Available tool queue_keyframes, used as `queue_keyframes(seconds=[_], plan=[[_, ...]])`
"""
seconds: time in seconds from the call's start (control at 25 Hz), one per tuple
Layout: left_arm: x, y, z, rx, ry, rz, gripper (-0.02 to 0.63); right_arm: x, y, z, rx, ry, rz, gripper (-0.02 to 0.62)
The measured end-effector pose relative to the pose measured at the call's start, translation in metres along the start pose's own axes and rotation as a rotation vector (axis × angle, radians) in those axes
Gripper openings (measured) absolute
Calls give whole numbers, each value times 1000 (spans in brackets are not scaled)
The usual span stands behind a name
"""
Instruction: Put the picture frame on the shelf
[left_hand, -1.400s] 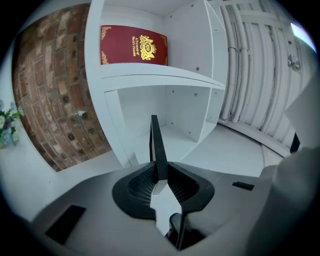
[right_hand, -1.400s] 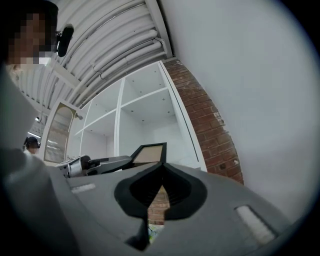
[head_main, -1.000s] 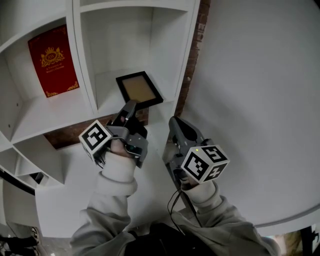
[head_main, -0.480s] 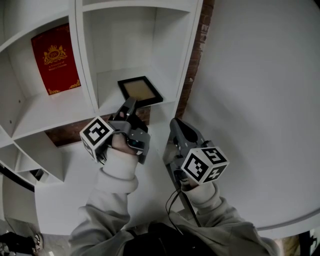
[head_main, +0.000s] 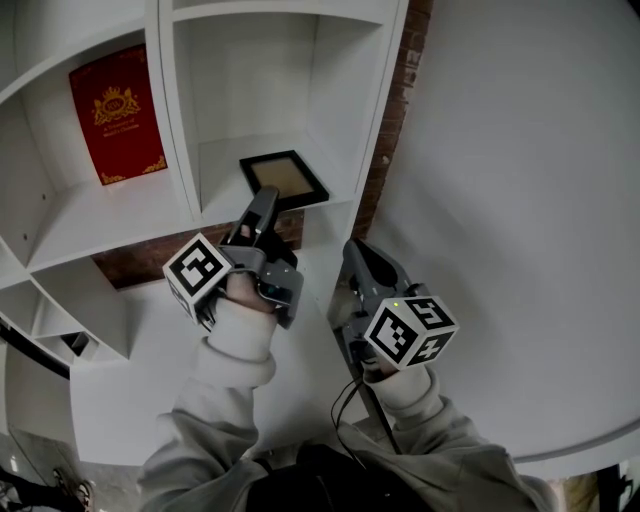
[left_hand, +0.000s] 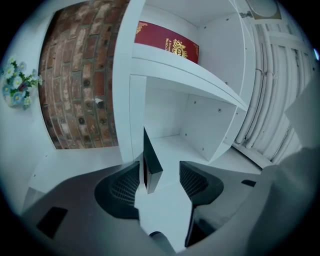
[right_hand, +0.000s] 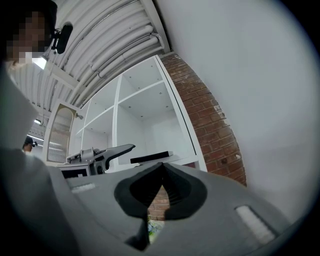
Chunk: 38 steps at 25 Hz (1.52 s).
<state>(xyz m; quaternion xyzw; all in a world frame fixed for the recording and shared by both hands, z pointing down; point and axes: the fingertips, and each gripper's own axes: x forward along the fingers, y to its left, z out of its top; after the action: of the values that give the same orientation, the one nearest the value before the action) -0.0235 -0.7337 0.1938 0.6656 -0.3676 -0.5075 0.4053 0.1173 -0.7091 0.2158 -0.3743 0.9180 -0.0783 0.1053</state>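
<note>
The picture frame (head_main: 284, 180) lies flat near the front of the shelf (head_main: 215, 205). Its near edge sits between the left gripper's (head_main: 260, 205) opening jaws, with the pads off it. It looks stiff, light and probably glass-fronted, so it is best pinched by its rim. The right gripper (head_main: 352, 248) hangs back, its jaws together and empty.

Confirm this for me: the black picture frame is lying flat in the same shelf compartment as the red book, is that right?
Not quite. The head view shows the picture frame lying flat in the compartment next to the one that holds the red book, with a white divider between them.
</note>
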Motion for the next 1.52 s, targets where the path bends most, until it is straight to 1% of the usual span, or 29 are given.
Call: queue_keyframes(seconds=[0.12,0.2,0.28,0.36,0.44,0.56,0.68,0.76,0.8,0.88,0.96,1.0,1.12,1.2,1.24,1.32,1.52], plan=[[-4,2,-2,-4,-2,-24,225,-3,-3,-2,2,5,-13,0],[-8,0,-2,23,-3,-46,225,-3,-5,-3,7,7,-22,0],[-12,-6,-4,56,7,-84,225,-4,-6,-1,5,-5,-25,0],[-18,-6,-8,72,33,-107,225,-5,-6,-2,6,-16,-28,0],[-30,0,-15,89,71,-111,225,-8,2,-9,13,-19,-19,0],[-51,10,-25,148,131,-118,224,-14,20,-22,15,-17,5,0],[-71,17,-36,261,176,-153,224,-22,35,-37,17,-21,23,0],[-85,28,-44,376,209,-149,221,-28,43,-52,17,-25,31,0],[-93,33,-45,444,217,-138,199,-31,47,-58,17,-26,34,0],[-110,44,-45,578,226,-106,126,-37,56,-71,20,-30,30,0],[-129,50,-49,684,257,-96,64,-43,66,-83,21,-33,15,0],[-138,51,-54,735,282,-98,60,-47,71,-89,23,-33,8,0],[-166,51,-67,912,340,-103,9,-58,90,-103,35,-33,-6,0],[-183,48,-72,1031,354,-102,5,-64,103,-110,27,-39,-21,0],[-192,47,-74,1075,355,-100,5,-68,109,-113,20,-43,-30,0],[-210,47,-76,1120,358,-95,5,-75,124,-120,15,-48,-44,0],[-263,52,-70,1152,379,-58,5,-96,166,-146,12,-32,-77,0]])
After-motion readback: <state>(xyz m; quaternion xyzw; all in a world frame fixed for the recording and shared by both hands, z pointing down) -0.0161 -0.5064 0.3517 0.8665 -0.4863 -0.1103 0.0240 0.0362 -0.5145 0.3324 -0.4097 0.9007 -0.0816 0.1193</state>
